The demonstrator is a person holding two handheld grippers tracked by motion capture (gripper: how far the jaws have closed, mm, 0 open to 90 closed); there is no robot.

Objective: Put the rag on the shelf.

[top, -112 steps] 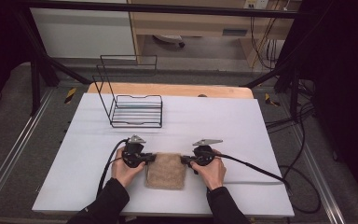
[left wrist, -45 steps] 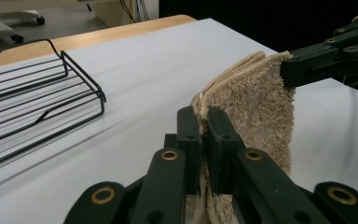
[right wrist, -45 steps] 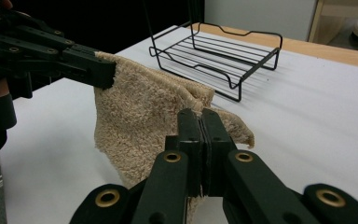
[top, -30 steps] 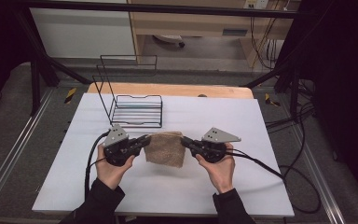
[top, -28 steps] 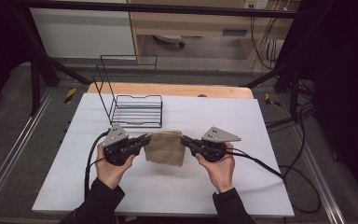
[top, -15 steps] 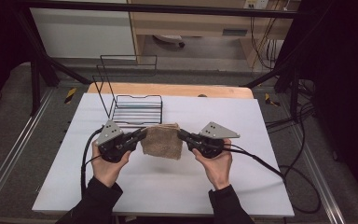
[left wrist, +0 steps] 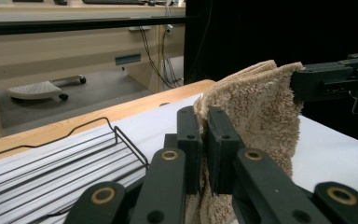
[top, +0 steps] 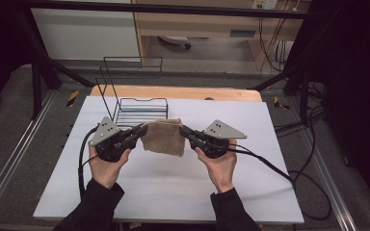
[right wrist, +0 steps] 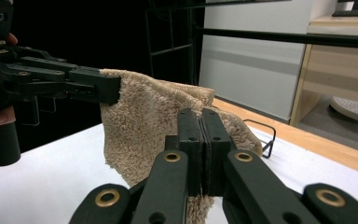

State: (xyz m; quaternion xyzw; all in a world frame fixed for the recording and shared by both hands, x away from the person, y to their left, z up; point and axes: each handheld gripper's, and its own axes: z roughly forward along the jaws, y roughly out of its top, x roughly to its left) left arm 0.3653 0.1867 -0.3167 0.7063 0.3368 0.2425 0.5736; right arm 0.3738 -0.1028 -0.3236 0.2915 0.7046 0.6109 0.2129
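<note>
While both grippers pinch its top corners, towel (top: 163, 137) hangs beside rack (top: 139, 109).

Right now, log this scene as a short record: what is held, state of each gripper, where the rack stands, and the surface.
held item: folded tan towel, lifted off the table, hanging between the two grippers
left gripper: shut on the towel's left upper edge
right gripper: shut on the towel's right upper edge
wire rack: black, on the table just beyond the towel, nothing in it
surface: white table top, wooden strip along its far edge
</note>
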